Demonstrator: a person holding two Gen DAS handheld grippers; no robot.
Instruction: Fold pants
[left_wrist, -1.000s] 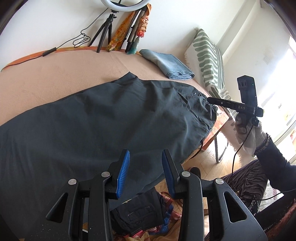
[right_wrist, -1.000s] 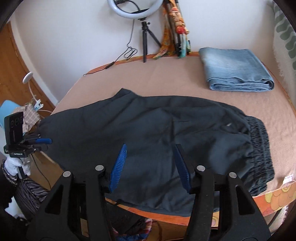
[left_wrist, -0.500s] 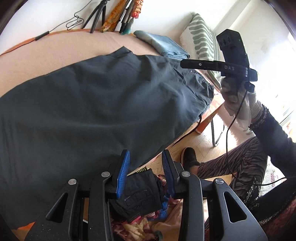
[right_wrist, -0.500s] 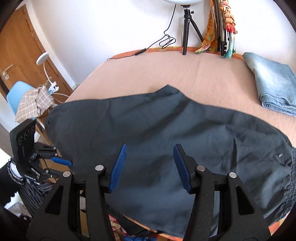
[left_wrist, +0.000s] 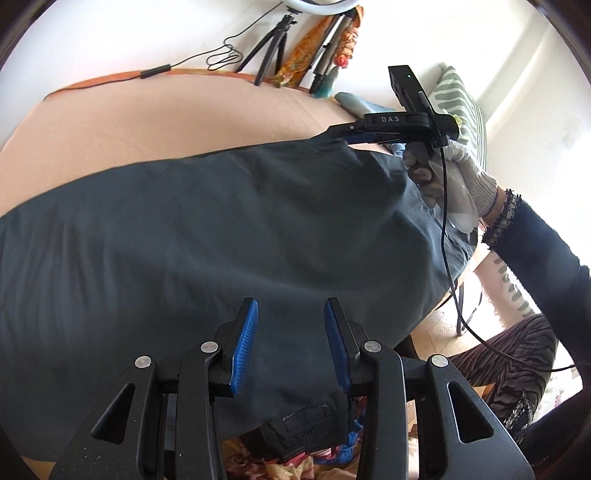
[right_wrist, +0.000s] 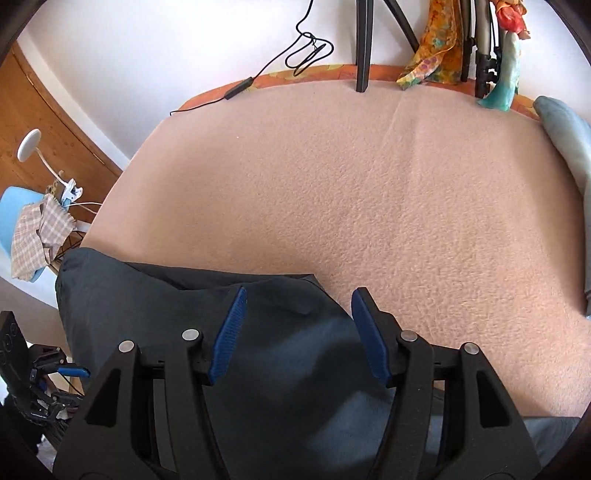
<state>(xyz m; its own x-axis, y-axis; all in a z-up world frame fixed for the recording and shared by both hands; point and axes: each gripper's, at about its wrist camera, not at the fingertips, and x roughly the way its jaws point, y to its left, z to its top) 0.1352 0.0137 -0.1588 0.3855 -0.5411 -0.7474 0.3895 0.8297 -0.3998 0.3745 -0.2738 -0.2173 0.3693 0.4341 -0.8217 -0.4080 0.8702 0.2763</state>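
Observation:
Dark pants lie spread across a table under a beige blanket. My left gripper hovers open over their near edge, with fabric below the gap and nothing pinched. A gloved hand holds my right gripper at the pants' far edge. In the right wrist view the right gripper is opening its jaws over a raised fold of the pants. The cloth lies between the blue pads but is not squeezed. The left gripper shows at the lower left.
Folded blue jeans lie at the blanket's far right. A tripod, cable and colourful items stand along the back wall. A striped cushion is on the right. Clothes are piled below the near edge, and a blue chair stands at the left.
The right gripper swept left across the pants to their far edge and its jaws widened. The left gripper shifted a little and dropped over the near edge.

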